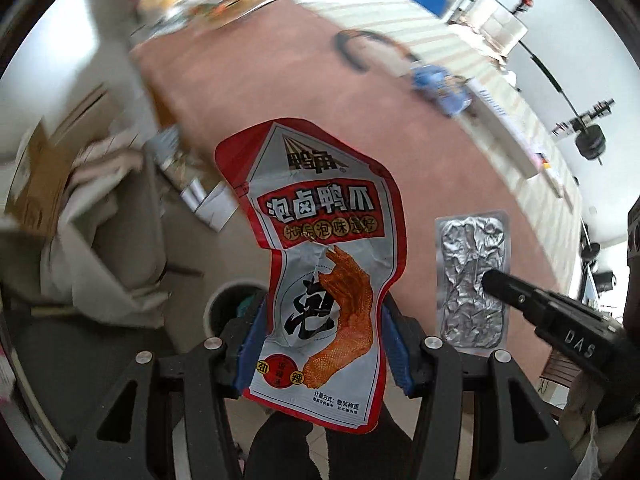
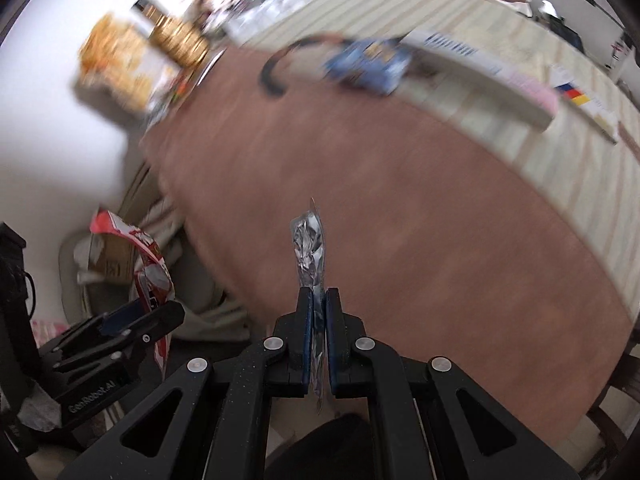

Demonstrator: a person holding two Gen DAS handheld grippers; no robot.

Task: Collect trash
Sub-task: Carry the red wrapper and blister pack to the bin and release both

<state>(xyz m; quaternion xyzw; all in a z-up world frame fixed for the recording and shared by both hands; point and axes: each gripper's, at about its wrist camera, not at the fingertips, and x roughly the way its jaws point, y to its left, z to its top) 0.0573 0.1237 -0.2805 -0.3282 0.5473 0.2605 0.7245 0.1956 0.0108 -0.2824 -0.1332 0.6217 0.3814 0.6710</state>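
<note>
Nearest the left camera, the left gripper (image 1: 320, 344) has its blue-padded fingers (image 1: 394, 354) closed on a red and white snack wrapper (image 1: 320, 264), held upright in the air. Just right of it, the right gripper (image 2: 319, 320) pinches a crumpled silver foil packet (image 1: 474, 280) between narrow fingers, seen edge-on from its own camera. Below the wrapper, on the floor, stands a round bin (image 1: 228, 304). Beyond both lies the brown counter (image 2: 400, 200), with a blurred blue item (image 2: 368, 62) near its far edge beside a striped cloth (image 2: 580, 168).
</note>
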